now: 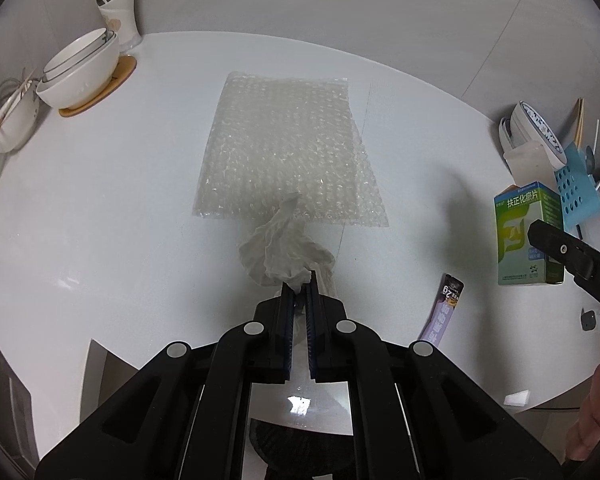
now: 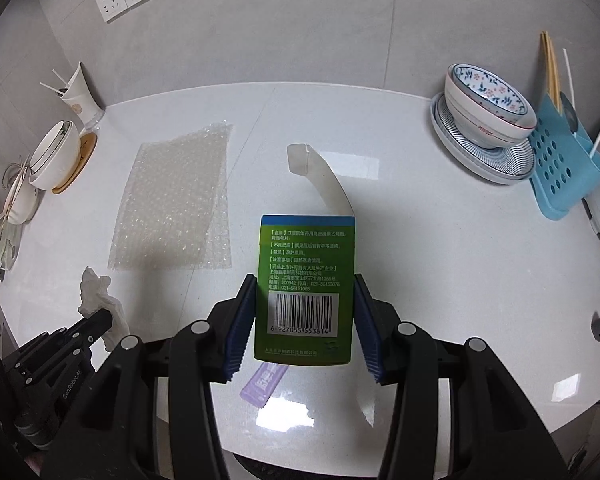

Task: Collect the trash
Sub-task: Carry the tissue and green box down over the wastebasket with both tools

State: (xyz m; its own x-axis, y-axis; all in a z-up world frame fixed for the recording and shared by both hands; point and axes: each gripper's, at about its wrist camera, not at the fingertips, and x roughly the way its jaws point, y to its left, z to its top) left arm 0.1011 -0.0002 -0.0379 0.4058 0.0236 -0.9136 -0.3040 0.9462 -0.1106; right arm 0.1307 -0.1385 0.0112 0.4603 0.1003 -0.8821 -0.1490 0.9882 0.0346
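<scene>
Bubble wrap (image 2: 172,200) left of box (image 2: 306,288), sachet (image 2: 265,382) beneath it

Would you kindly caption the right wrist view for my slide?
Right hand-held gripper straddles an open-flapped green medicine box beside bubble wrap on a white table.

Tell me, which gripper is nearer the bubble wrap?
Left. The left gripper holds a tissue just short of the bubble wrap; the right gripper sits farther right, around the box.
</scene>
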